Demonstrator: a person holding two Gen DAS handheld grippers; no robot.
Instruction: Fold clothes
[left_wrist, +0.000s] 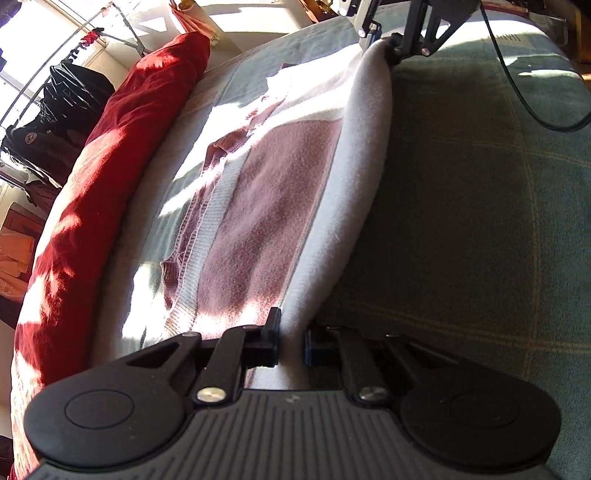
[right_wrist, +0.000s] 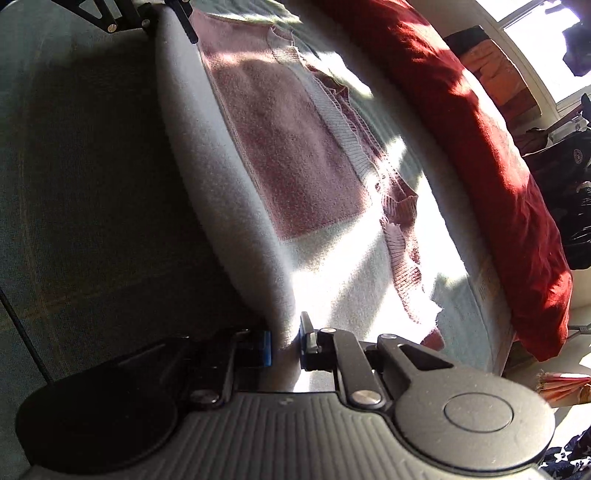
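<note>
The left gripper (left_wrist: 290, 343) had its jaws pinching the white folded edge of a white and dusty-pink sweater (left_wrist: 266, 206), the cloth squeezed into the narrow gap between them. The right gripper (right_wrist: 285, 345) pinched that same edge farther along, its jaws likewise pressed onto the fabric; from the left wrist view it showed at the far end of the fold (left_wrist: 391, 48), and from the right wrist view the left gripper showed at the opposite end (right_wrist: 173, 22). The edge ran taut between the two sets of jaws and stood raised above the green checked blanket (left_wrist: 480, 192) on the bed, while the rest of the sweater (ribbed hem rumpled, sun across it) lay spread beyond the jaws. Past the sweater lay a long red cushion (left_wrist: 122, 147). A black cable (left_wrist: 517, 88) crossed the blanket near the right gripper.
</note>
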